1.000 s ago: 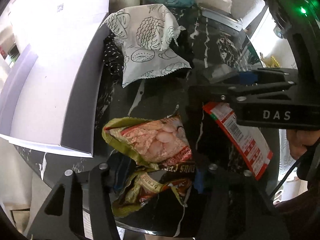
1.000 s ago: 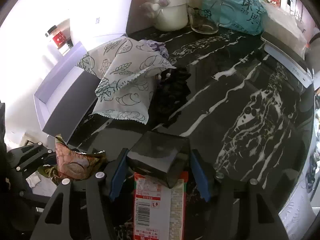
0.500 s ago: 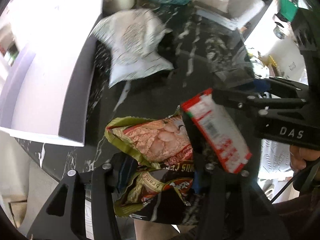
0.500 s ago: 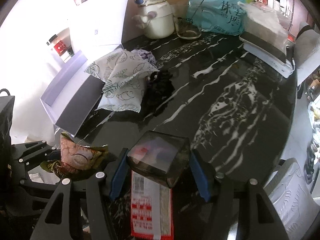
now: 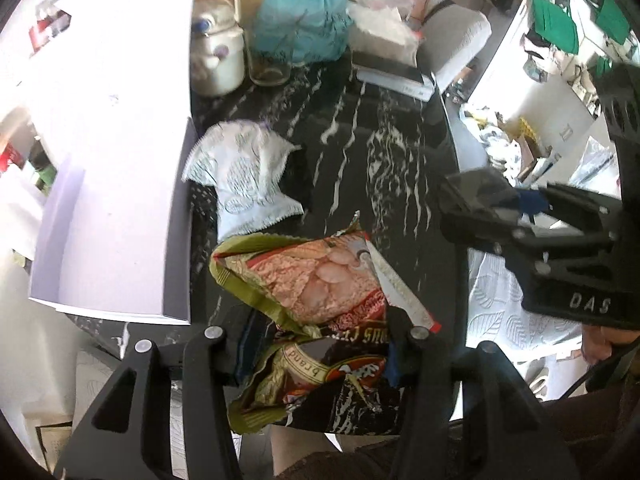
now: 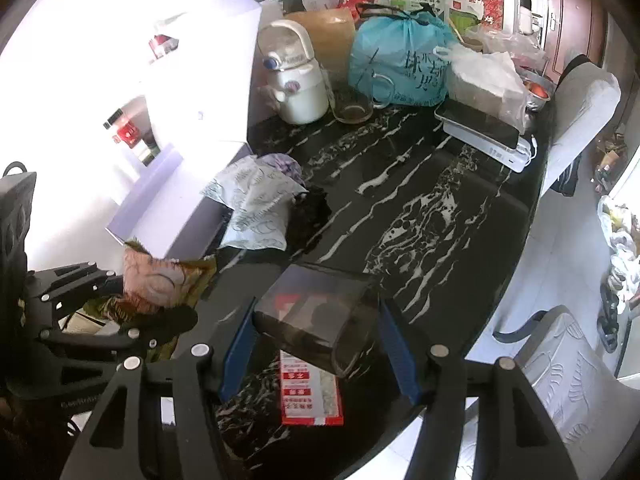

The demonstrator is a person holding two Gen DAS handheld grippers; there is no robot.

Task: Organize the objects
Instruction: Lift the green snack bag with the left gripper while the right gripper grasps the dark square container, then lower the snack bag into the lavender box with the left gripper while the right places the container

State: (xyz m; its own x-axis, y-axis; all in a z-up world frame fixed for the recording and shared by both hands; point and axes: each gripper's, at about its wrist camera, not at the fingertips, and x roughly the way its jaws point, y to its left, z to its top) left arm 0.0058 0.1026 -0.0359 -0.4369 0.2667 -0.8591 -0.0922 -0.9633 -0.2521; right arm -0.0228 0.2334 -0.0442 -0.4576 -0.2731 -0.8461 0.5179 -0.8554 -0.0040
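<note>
My left gripper (image 5: 316, 352) clamps the crumpled snack bag (image 5: 308, 292), its length pointing away from me; my right gripper (image 6: 320, 344) pinches the dark box (image 6: 316, 316), crosswise.

A round black tabletop (image 6: 440, 216) veined with white is seen, glossy under strong daylight. The white wall (image 5: 120, 40) at the left is overexposed. A grey upholstered chair (image 6: 584, 112) is placed at the table's far edge, and a second, leaf-embossed seat (image 6: 560, 364) near its right rim. Pale floor tiles (image 6: 560, 240) are visible beyond, and a dark reddish door (image 6: 572, 12) at the back.
</note>
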